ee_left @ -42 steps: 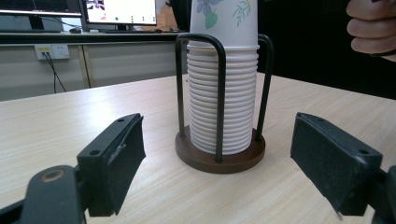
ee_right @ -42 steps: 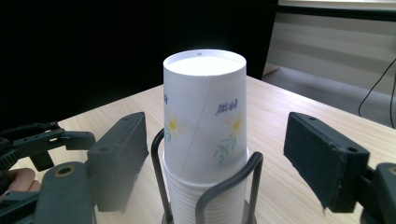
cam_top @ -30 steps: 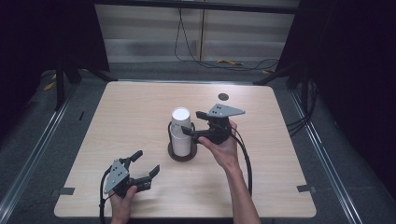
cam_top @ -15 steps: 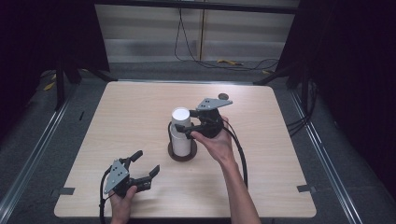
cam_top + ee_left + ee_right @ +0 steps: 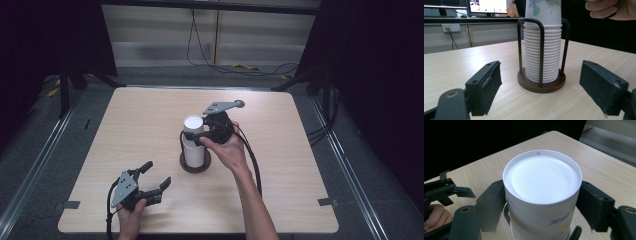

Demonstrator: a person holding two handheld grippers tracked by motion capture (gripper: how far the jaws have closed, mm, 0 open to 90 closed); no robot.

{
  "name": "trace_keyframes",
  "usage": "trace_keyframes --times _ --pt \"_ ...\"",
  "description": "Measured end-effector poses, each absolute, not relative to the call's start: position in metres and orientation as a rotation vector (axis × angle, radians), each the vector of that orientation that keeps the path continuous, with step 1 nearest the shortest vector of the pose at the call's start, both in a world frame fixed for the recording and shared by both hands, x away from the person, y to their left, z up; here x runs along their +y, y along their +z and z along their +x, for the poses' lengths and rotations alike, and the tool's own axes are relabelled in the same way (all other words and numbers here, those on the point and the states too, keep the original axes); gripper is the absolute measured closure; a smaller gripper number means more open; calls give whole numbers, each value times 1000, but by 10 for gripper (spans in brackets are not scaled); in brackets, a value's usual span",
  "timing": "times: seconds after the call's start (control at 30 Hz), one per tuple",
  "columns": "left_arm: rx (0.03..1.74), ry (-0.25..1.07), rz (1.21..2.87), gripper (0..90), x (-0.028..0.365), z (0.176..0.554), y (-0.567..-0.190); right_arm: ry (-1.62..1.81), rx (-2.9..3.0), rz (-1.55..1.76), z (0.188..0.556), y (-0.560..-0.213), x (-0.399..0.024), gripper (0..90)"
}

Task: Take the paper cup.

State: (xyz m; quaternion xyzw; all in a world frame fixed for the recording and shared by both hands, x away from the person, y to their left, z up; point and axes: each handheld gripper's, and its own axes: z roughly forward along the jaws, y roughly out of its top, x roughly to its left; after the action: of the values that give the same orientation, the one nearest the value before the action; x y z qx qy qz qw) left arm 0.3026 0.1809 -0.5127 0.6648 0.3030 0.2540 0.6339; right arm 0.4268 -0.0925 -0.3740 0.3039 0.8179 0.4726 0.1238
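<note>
A stack of upside-down white paper cups (image 5: 193, 149) stands in a holder with black wire hoops on a round brown base (image 5: 196, 166) at the table's middle. My right gripper (image 5: 193, 131) reaches in from the right; its jaws have just been closing, and they hug the top cup (image 5: 541, 177) on both sides, pads (image 5: 494, 200) against its wall. In the left gripper view the stack (image 5: 542, 57) and base (image 5: 541, 85) stand straight ahead, with the person's hand (image 5: 604, 10) at the top. My left gripper (image 5: 156, 174) rests open near the front left, nothing between its jaws.
The light wooden table (image 5: 300, 200) has bare room all round the holder. Dark curtains flank it, and metal rails run along both sides. Cables (image 5: 240, 67) lie on the floor beyond the far edge. A monitor (image 5: 487, 6) and desk stand behind the stack.
My right gripper has moved left and a little away over the stack, and its jaws have narrowed around the top cup. The left gripper has kept still.
</note>
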Motion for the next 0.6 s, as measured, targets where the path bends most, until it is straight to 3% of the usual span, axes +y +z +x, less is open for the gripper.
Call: trace_keyframes --times 0.6 --pt "692 582 1521 174 181 303 -513 1362 2389 893 429 -375 -92 297"
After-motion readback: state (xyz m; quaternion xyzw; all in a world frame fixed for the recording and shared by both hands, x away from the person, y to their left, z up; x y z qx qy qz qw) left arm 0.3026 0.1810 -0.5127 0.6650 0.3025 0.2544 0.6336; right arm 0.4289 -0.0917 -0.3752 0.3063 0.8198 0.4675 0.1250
